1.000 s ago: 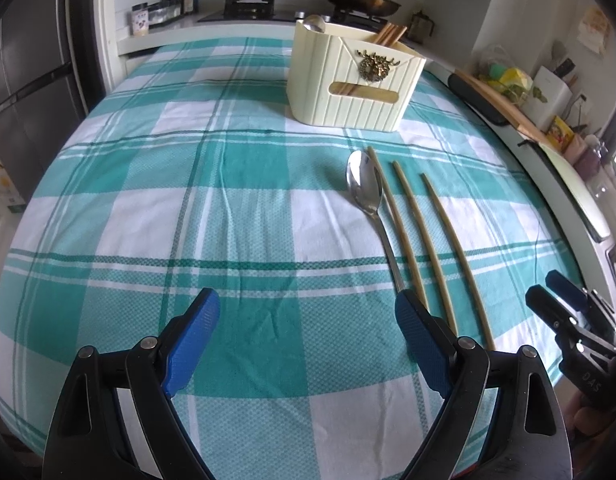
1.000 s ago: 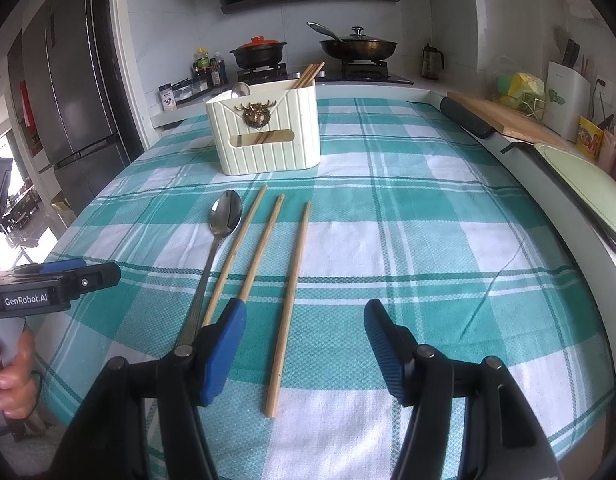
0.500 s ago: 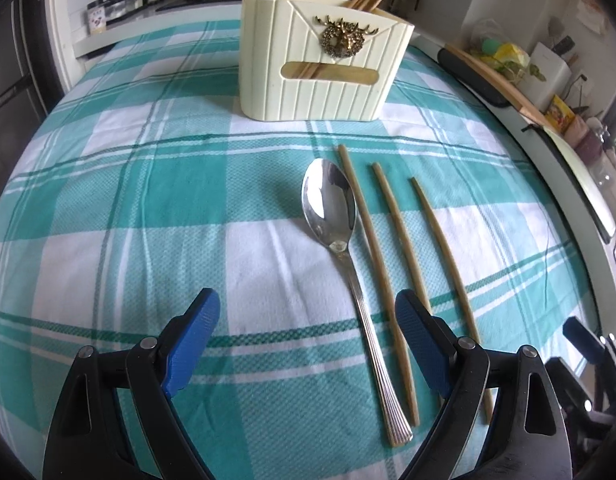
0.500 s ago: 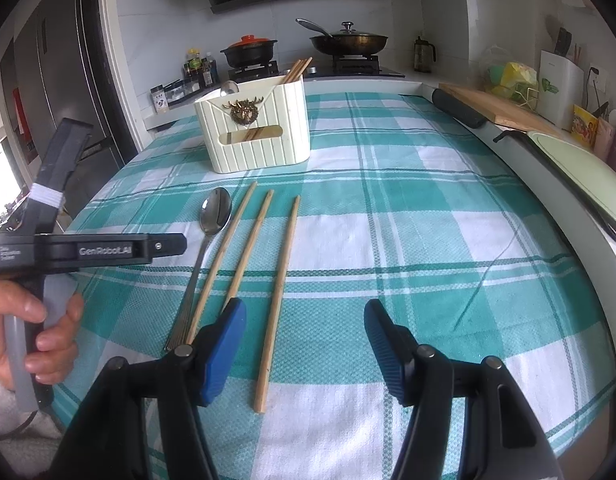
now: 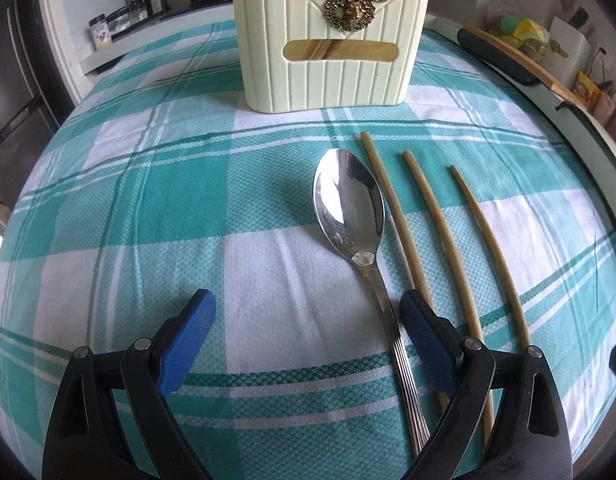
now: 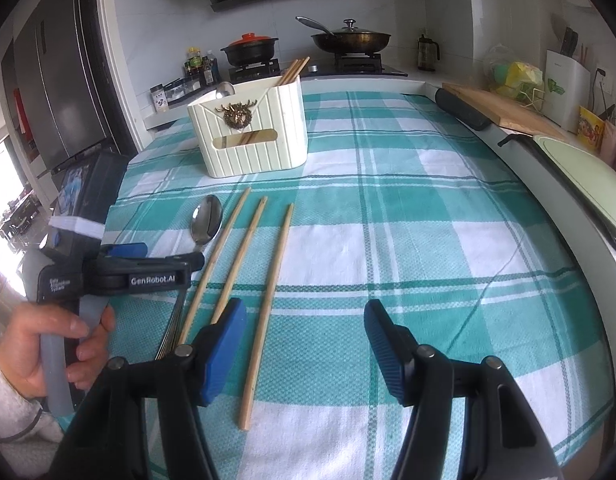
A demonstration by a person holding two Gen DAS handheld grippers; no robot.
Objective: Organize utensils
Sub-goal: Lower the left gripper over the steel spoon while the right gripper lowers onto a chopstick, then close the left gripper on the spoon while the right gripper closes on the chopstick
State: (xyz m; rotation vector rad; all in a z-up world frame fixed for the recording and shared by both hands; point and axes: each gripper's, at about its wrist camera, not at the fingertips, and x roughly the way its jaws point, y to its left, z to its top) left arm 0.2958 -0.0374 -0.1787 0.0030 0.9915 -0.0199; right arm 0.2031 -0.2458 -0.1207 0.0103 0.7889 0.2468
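A metal spoon (image 5: 350,216) and three wooden chopsticks (image 5: 436,232) lie side by side on the green checked cloth, in front of a cream utensil holder (image 5: 330,40) that has chopsticks and a spoon in it. My left gripper (image 5: 308,332) is open, low over the cloth; the spoon's handle runs just inside its right finger (image 5: 426,336). My right gripper (image 6: 304,340) is open and empty, just right of the rightmost chopstick (image 6: 270,296). The spoon (image 6: 206,218), the holder (image 6: 250,132) and the left gripper's fingertips (image 6: 196,258) also show in the right wrist view.
The cloth-covered table (image 6: 428,240) ends in a white rim at the right, with a cutting board (image 6: 496,110) and a pale green tray (image 6: 580,172) beyond. A stove with pots (image 6: 350,40) stands behind, a dark fridge (image 6: 56,64) at the left.
My left gripper has moved forward and down towards the spoon, which now lies partly between its fingers. My right gripper has stayed nearly still. Both stay open.
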